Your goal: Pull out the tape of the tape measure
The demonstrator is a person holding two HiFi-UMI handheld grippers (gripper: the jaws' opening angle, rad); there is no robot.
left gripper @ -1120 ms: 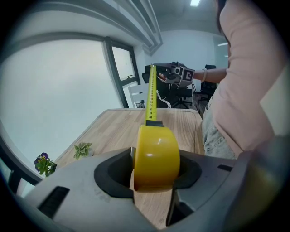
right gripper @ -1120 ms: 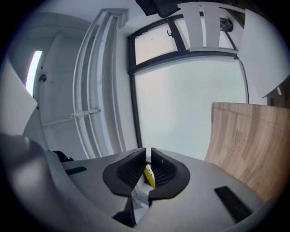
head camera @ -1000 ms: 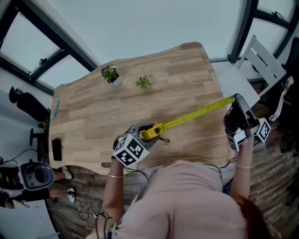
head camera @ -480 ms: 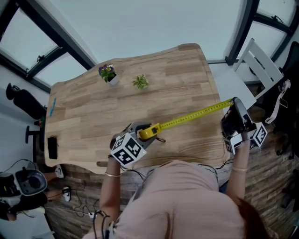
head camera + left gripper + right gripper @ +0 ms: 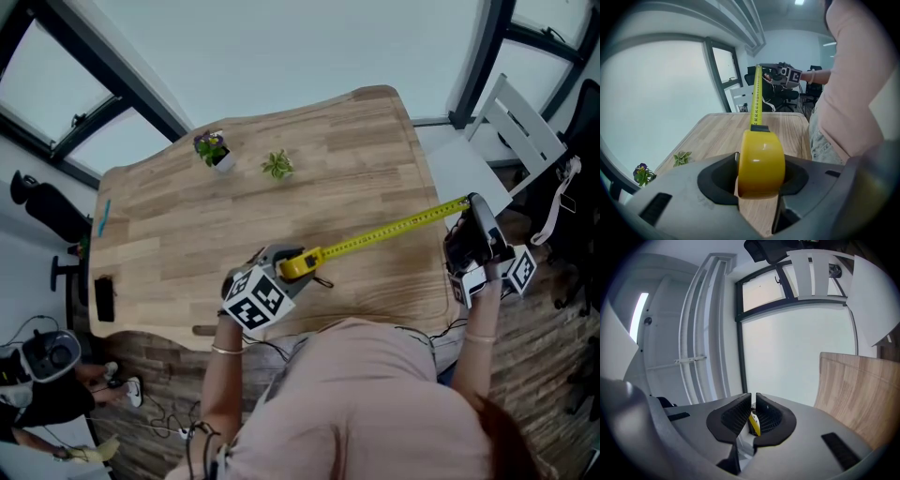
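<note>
A yellow tape measure case (image 5: 302, 264) (image 5: 761, 161) rests on the wooden table (image 5: 234, 216), clamped between the jaws of my left gripper (image 5: 281, 272) (image 5: 759, 180). Its yellow tape (image 5: 394, 230) (image 5: 756, 101) stretches out to the right, past the table's right edge. There my right gripper (image 5: 472, 220) (image 5: 753, 420) is shut on the tape's end (image 5: 753, 423), a little above table height. In the left gripper view the right gripper (image 5: 783, 75) shows at the far end of the tape.
Two small potted plants (image 5: 214, 148) (image 5: 277, 165) stand at the table's far side. A black object (image 5: 103, 298) and a blue pen (image 5: 103, 216) lie near the left edge. A white chair (image 5: 520, 127) stands beyond the right edge, an office chair (image 5: 42, 211) at the left.
Both grippers and the tape keep the same places on the table; only the head view has shifted slightly. A person at the lower left has moved.
</note>
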